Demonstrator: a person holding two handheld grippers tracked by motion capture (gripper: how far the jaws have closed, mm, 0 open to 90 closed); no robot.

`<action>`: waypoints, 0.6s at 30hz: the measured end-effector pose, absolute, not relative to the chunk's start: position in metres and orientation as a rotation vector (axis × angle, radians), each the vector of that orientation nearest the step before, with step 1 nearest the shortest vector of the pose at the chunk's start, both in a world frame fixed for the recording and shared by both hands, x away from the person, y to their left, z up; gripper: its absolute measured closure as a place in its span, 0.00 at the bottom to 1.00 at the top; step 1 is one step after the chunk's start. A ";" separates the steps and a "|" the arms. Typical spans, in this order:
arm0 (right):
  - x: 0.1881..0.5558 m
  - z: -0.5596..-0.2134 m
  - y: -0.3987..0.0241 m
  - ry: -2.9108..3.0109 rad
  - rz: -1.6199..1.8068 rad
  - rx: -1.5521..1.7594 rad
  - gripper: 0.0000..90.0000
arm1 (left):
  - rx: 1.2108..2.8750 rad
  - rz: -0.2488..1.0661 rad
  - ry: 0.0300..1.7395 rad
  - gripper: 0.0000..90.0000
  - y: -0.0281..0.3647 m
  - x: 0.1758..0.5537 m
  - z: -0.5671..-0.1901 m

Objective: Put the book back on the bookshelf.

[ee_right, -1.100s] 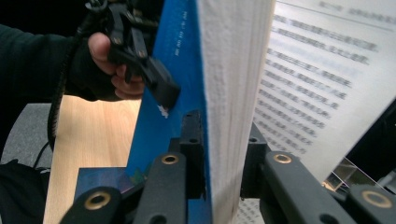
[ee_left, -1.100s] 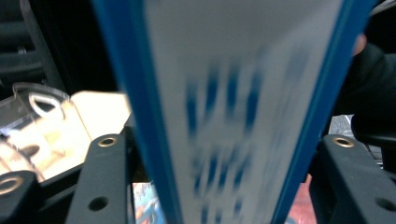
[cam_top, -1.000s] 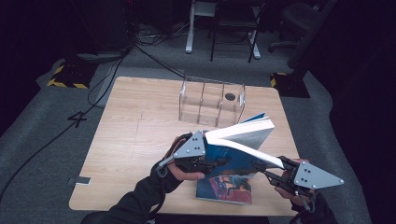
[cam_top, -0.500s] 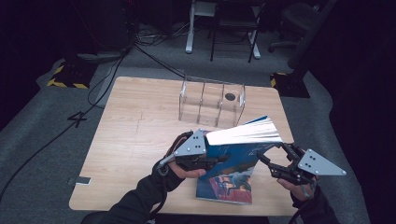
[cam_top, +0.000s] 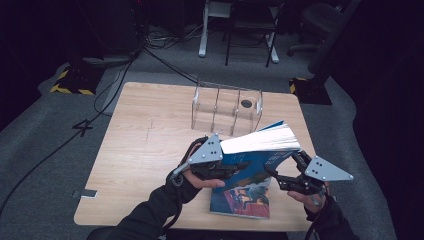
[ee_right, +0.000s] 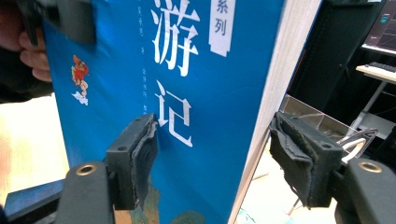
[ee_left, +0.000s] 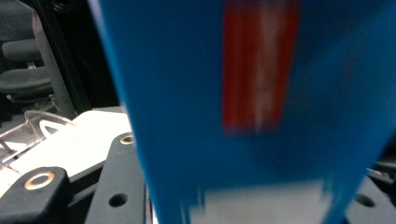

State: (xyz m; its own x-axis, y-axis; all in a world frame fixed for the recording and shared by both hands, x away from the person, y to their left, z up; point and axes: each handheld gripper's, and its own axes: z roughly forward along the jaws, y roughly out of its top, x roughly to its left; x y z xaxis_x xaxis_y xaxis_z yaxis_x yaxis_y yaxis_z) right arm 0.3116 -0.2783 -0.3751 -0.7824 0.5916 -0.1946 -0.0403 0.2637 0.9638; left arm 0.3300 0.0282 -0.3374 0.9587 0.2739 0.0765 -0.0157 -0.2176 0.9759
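left gripper (cam_top: 235,167) pinching thick blue paperback book (cam_top: 260,150), tilting it above another book (cam_top: 241,200) lying on wooden table (cam_top: 145,150), while right gripper (cam_top: 282,175), jaws spread, is straddling its page edge.

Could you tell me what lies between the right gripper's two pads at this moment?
In the right gripper view, the blue book stands between the pads, cover toward one, page edge toward the other; both are apart from it.

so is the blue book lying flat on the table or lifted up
Lifted and tilted: the blue book hangs above the table, held at its left end by the left claw, page edges facing up.
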 end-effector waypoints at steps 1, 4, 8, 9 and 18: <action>0.312 -0.375 -0.278 2.008 1.554 0.498 0.36 | 1.776 0.278 0.192 0.62 0.027 0.330 -0.336; 0.312 -0.375 -0.278 2.006 1.554 0.502 0.36 | 1.776 0.287 0.199 0.61 0.023 0.331 -0.331; 0.313 -0.375 -0.278 2.005 1.549 0.499 0.36 | 1.785 0.290 0.196 0.62 0.021 0.331 -0.328; 0.313 -0.375 -0.278 2.005 1.549 0.499 0.36 | 1.789 0.293 0.197 0.62 0.021 0.331 -0.327; 0.313 -0.379 -0.284 2.024 1.499 0.523 0.37 | 1.787 0.270 0.220 0.65 0.022 0.333 -0.327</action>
